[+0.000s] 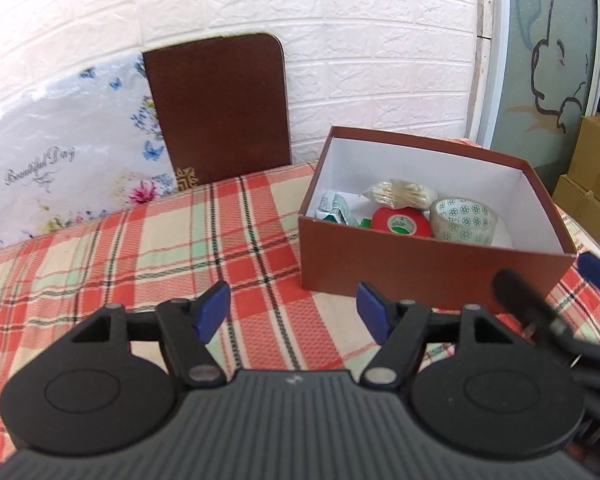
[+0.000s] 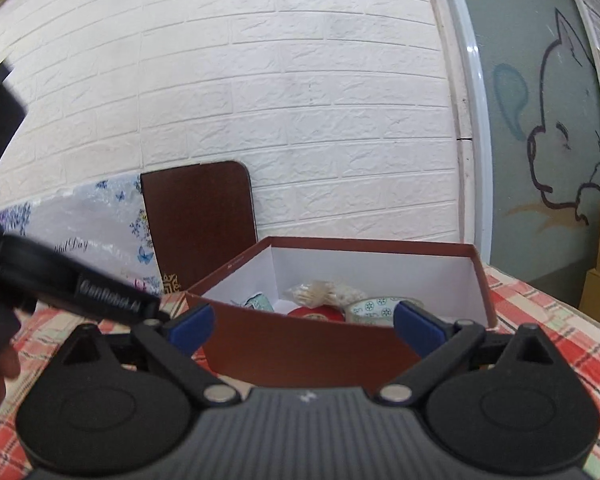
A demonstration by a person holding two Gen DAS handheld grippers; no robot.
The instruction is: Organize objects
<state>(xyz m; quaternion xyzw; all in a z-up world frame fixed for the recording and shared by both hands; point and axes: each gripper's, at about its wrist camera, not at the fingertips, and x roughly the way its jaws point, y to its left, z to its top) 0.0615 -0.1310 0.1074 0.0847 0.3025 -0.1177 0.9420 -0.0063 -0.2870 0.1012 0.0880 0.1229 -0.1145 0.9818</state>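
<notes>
An open brown box (image 1: 420, 268) with white inner walls stands on the plaid tablecloth (image 1: 140, 248). Inside lie a red tape roll (image 1: 400, 222), a clear patterned tape roll (image 1: 462, 220), a bag of cotton swabs (image 1: 400, 194) and small green-white packets (image 1: 334, 210). My left gripper (image 1: 294, 310) is open and empty, low over the cloth just left of the box's front. My right gripper (image 2: 304, 326) is open and empty, in front of the box's (image 2: 312, 348) near wall; the red roll (image 2: 316, 314) and clear roll (image 2: 374, 306) show above it.
A dark brown board (image 1: 220, 108) and a floral plastic bag (image 1: 60, 152) lean against the white brick wall behind the table. Cardboard boxes (image 1: 592, 176) stand at the far right. The right gripper's arm (image 1: 540, 312) shows at the left view's right edge.
</notes>
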